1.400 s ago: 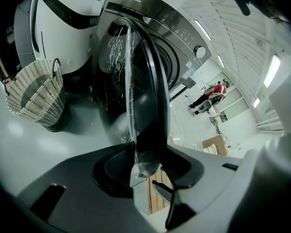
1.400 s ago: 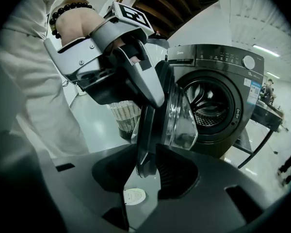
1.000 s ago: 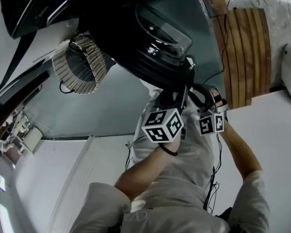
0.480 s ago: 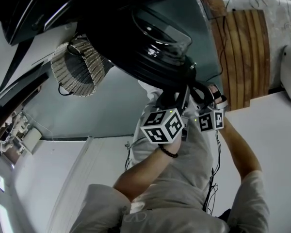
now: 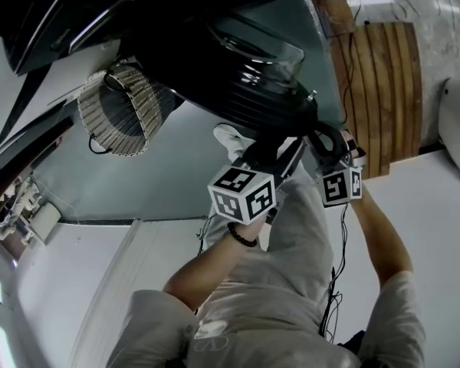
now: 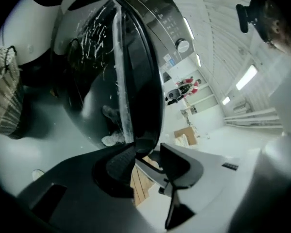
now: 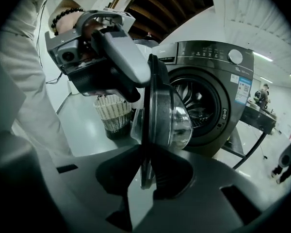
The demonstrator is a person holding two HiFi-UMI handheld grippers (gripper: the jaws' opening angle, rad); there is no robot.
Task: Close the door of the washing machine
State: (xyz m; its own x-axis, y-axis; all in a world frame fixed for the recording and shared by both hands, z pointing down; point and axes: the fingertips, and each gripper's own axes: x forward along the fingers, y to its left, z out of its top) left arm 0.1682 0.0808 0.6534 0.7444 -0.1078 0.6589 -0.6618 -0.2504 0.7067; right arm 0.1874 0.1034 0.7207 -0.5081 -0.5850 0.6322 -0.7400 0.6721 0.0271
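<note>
1. Round black-rimmed glass washing-machine door (image 7: pixel 169 115): open, seen edge-on, rim running 12 to 6. Dark grey washer drum mouth (image 7: pixel 211 101) lies beyond at 2 o'clock.
2. My right gripper (image 7: pixel 146 155): jaws closing, pads pinching the rim.
3. My left gripper (image 6: pixel 148 152): jaws closing but not yet gripping, rim between them.
4. Hinge and latch: not visible.

head view | basket (image 5: pixel 119 110) is sitting upper left | door (image 5: pixel 253 71) is hanging upper centre, right of basket | boards (image 5: pixel 383 90) are lying upper right | washing machine (image 7: pixel 237 72) is standing behind door
</note>
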